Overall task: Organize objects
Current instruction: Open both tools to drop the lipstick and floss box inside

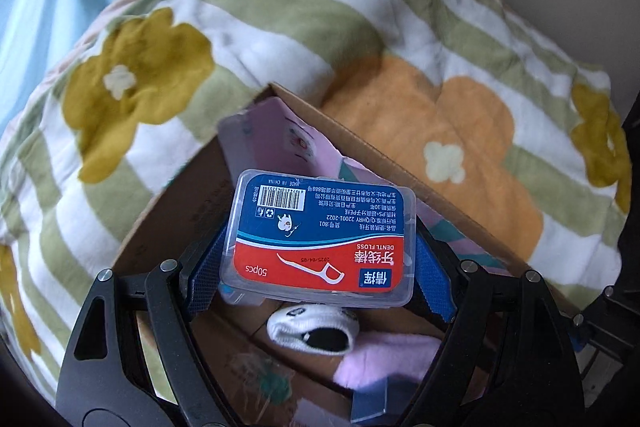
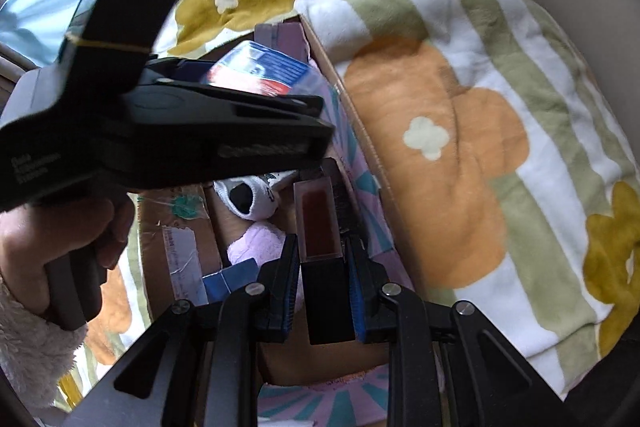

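Observation:
My left gripper (image 1: 320, 263) is shut on a clear dental floss box (image 1: 320, 239) with a red and blue label, held over an open cardboard box (image 1: 400, 163). In the right wrist view the floss box (image 2: 264, 67) shows beyond the left gripper's black body (image 2: 192, 131). My right gripper (image 2: 323, 287) is shut on a dark lipstick tube (image 2: 320, 227) with a red clear end, also over the cardboard box (image 2: 360, 131). Inside the box lie a white sock (image 1: 312, 331), a pink fluffy item (image 1: 384, 359) and a pink patterned lining (image 1: 296, 143).
The cardboard box sits on a bed covered by a striped blanket with orange and mustard flowers (image 1: 440, 107). A window with a light blue curtain (image 1: 36, 7) is at the left. A hand in a fluffy sleeve (image 2: 48, 267) holds the left gripper.

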The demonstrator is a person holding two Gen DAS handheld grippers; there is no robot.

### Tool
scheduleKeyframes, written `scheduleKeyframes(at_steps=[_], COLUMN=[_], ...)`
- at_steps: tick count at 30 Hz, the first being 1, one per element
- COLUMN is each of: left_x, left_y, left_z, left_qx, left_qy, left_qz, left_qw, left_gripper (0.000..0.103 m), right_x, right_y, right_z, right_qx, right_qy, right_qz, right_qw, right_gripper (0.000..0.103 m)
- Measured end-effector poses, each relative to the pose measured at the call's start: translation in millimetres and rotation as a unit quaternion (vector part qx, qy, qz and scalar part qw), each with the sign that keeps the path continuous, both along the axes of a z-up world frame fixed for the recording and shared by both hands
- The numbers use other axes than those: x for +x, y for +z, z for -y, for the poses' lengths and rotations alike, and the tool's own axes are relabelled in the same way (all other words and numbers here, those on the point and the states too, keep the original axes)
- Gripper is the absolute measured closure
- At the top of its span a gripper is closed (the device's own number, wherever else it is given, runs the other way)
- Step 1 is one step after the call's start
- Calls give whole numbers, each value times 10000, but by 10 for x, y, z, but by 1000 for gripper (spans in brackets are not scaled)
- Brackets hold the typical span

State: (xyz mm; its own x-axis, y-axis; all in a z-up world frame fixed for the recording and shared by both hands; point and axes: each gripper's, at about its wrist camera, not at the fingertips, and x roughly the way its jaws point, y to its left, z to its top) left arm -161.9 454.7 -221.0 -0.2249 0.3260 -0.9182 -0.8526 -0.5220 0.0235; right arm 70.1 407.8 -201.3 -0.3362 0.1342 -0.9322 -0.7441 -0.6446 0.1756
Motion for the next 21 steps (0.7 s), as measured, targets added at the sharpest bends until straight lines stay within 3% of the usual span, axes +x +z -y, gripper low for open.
scheduleKeyframes(at_steps=[4,6,7,8,21], left_x=[6,18,27,35,-14], left_y=[-45,-55,-44,-36,-5], left_z=[-37,-74,-81,-88,-9], left_qx=[4,-107,-121,-151,-278], left_qy=[-101,-150,-177,-220,-242], left_qz=[121,70,-21,-90,-73], left_qw=[9999,9998,9998,9996,9993], left_gripper=[17,1,0,0,0], right_x=[-52,-77,-83,-83,-91], right_y=[-46,-63,-68,-67,-20], right_z=[4,35,57,101,252], right_qx=[-37,-63,-56,-168,-132], right_qy=[61,95,119,224,291], right_qz=[8,68,89,-56,-89], right_qw=[10000,9999,9999,9996,9994], right_gripper=[80,45,6,0,0])
